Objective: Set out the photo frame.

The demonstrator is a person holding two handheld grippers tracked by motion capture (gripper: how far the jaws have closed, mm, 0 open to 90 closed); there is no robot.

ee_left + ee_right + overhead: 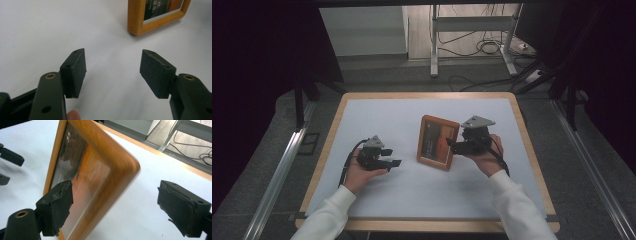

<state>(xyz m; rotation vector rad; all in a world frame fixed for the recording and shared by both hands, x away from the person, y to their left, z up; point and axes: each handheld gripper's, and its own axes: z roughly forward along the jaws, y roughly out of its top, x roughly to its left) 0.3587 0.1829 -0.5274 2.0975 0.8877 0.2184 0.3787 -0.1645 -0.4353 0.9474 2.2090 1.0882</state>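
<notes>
A wooden picture frame (438, 142) stands upright on the white mat (377, 115), just right of the middle. It holds an orange and dark picture. My right gripper (452, 146) is at the frame's right edge and is open. In the right gripper view the jaws straddle the frame (112, 167), which looks blurred, with one pad (58, 202) in front of the glass and the other well clear behind. My left gripper (395, 163) rests low on the mat to the frame's left, open and holding nothing. In its own view the left gripper (113, 65) points toward the frame's lower corner (140, 20).
The mat lies on a table with a wooden rim (327, 145). Beyond the far edge are a metal stand (434, 45) and loose cables (484, 47) on the floor. Dark curtains hang at both sides. The left gripper's jaws (10, 157) appear at the edge of the right gripper view.
</notes>
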